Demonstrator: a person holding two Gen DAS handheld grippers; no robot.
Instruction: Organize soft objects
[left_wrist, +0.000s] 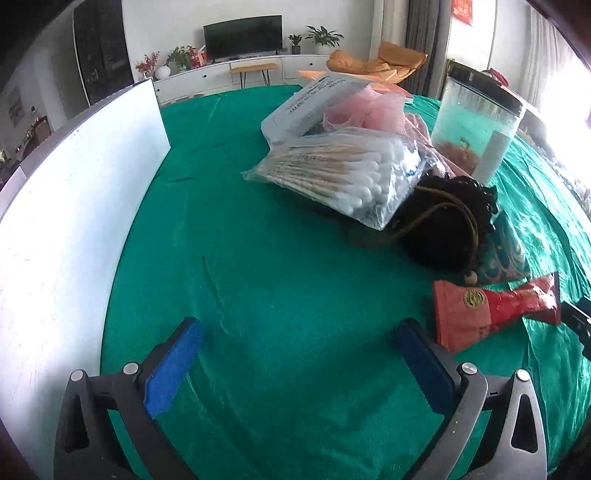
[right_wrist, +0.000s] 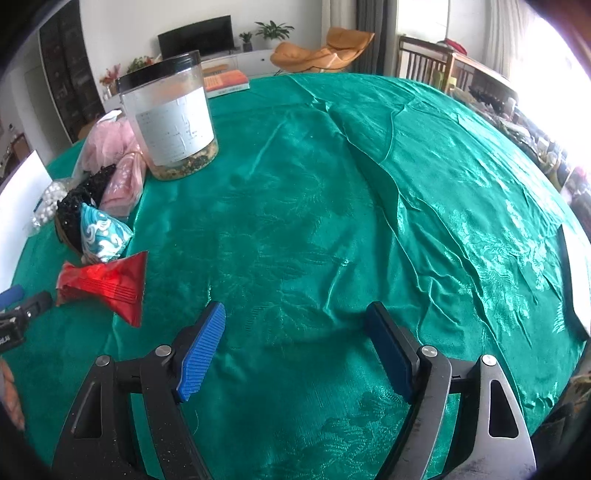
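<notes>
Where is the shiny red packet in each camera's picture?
Left wrist view: the red packet lies at lower right on the green tablecloth, just beyond the right-hand finger of the left gripper.
Right wrist view: the red packet lies at the left edge, left of the right gripper.
Shared landmark: the clear jar with a black lid stands behind the packet in both.
</notes>
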